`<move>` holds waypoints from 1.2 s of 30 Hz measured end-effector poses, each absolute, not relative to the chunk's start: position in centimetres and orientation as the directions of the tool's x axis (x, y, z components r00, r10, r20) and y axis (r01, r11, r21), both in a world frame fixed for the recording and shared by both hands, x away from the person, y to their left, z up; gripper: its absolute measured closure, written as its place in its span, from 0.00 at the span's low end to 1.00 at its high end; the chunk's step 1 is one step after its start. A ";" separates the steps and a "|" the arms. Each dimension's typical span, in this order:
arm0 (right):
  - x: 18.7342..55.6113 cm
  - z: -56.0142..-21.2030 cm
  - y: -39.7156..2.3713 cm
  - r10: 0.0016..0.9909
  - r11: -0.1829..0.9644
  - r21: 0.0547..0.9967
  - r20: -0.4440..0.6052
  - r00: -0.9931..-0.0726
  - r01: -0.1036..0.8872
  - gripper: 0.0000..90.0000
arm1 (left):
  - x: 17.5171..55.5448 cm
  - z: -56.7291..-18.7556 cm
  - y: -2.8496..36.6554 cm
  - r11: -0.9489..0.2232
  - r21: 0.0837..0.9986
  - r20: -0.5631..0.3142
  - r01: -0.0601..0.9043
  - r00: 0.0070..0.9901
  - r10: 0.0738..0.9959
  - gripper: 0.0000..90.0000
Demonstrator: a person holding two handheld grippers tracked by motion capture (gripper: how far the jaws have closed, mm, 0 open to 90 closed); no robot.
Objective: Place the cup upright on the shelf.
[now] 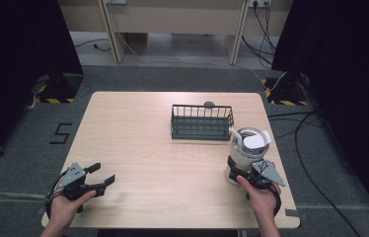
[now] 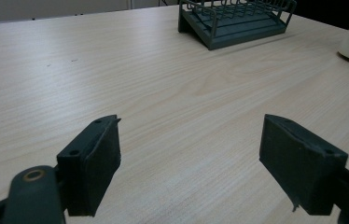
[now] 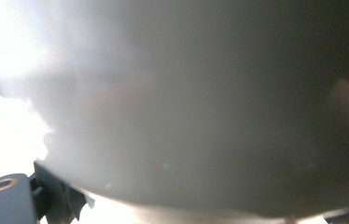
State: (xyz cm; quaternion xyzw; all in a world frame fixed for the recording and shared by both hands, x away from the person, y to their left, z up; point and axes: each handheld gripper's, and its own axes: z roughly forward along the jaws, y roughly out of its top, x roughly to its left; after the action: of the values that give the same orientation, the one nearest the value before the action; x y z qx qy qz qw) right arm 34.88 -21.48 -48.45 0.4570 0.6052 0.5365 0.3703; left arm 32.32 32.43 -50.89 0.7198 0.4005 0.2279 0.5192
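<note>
A light wooden table [image 1: 138, 148] with rounded corners stands on a grey carpeted floor [image 1: 19, 148]. Off the table's left edge a black figure five [image 1: 60, 133] is marked on the carpet. Beyond the far edge, the floor turns to a paler strip where the legs of a beige desk [image 1: 172, 19] stand, with wall sockets and black cables [image 1: 261, 34] behind it. Dark curtains [image 1: 19, 44] hang at both sides, each above a base edged with yellow-and-black hazard tape [image 1: 54, 100]. More cables [image 1: 306, 143] trail over the carpet past the table's right edge. The light is even and soft.
</note>
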 end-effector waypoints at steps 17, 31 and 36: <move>36.2 -46.4 -21.0 0.953 0.000 0.992 0.038 -0.301 0.126 0.12 | 32.3 -50.9 32.6 -0.130 0.932 -0.094 0.339 0.571 0.816 0.22; 38.5 -44.6 -20.3 0.955 -0.003 0.994 0.034 -0.295 0.105 0.12 | 32.3 -50.8 32.7 -0.125 0.933 -0.097 0.339 0.569 0.817 0.22; 39.3 -44.2 -20.0 0.955 0.003 0.994 0.028 -0.294 0.106 0.12 | 32.3 -50.8 32.7 -0.123 0.933 -0.098 0.340 0.565 0.819 0.22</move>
State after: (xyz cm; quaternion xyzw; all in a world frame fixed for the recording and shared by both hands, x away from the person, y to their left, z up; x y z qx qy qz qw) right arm 39.28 -20.01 -44.22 0.4484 0.5916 0.5453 0.3895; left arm 32.27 32.74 -50.83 0.7134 0.4060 0.2291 0.5232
